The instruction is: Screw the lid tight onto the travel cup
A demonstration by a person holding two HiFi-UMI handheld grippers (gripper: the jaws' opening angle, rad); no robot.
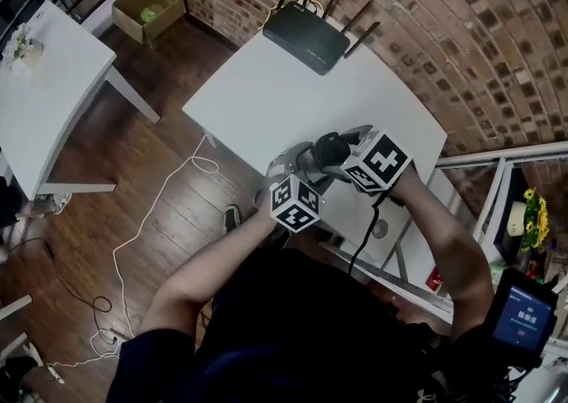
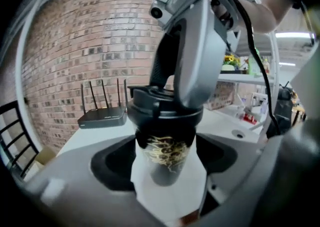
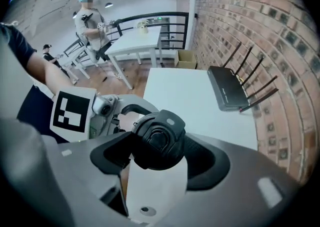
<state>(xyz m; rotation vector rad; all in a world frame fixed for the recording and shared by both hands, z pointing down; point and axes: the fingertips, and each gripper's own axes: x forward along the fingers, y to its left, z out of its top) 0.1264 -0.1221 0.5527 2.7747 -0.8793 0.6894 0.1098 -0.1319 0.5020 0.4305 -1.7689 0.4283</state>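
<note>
Black plastic lid (image 3: 157, 140), round and domed, sat clamped from above between the right gripper's (image 3: 159, 148) padded jaws. Beneath it the dark, tapering travel cup (image 2: 167, 153), scribbled in gold, was at the smooth white table's (image 2: 165, 201) near edge, between the left gripper's (image 2: 165, 163) spread, unpressing jaws.

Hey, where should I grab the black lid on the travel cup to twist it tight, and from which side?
Grip the lid by its round outer rim, coming straight down from above, pads on opposite sides. The cup stands upright, so the lid faces up, and its circular edge gives an even hold for turning.
</note>
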